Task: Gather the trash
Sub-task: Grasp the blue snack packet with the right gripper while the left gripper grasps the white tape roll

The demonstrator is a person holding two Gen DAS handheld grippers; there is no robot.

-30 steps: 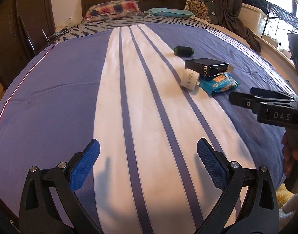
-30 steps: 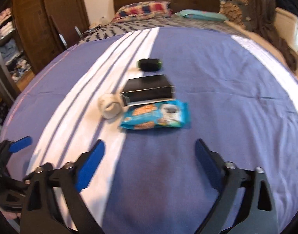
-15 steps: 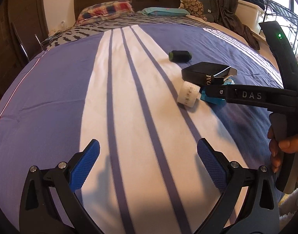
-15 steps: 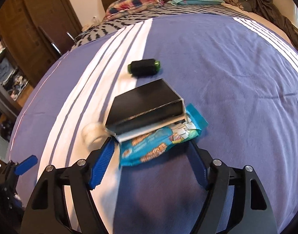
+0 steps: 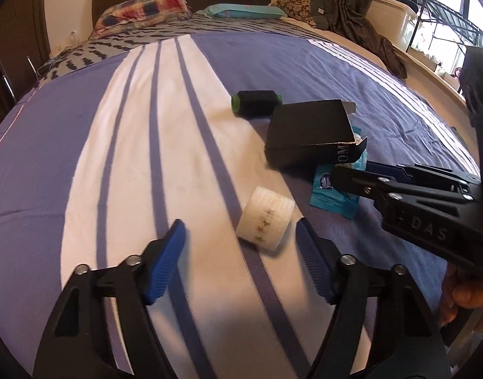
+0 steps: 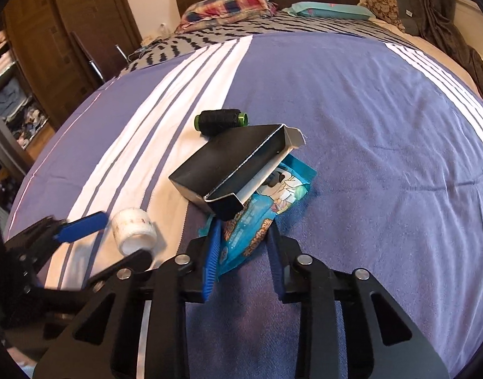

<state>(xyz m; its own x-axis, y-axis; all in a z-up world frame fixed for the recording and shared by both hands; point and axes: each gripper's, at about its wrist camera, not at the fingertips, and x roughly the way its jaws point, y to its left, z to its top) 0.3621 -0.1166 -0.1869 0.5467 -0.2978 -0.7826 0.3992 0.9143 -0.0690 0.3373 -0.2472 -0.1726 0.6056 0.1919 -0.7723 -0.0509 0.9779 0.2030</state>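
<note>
**Snack wrapper pinched on the bed**

A blue snack wrapper (image 6: 260,221) is gripped at its near end by the right claw (image 6: 241,249), whose jaws have just been closing. A black box (image 6: 229,167) rests tilted on the wrapper. The left claw (image 5: 238,252), jaws half-wide and just narrowed, is set around a white roll (image 5: 266,221) without pressing it. A black spool (image 5: 255,102) lies beyond on the striped bedspread (image 5: 146,126).

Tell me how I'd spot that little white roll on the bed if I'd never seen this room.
Find the broad white band running down the purple bedspread. Near its foot end, the white roll lies on its side, just in front of the black box and beside the blue snack packet. It is the only pale, round thing; the spool further up is black with green ends.
</note>
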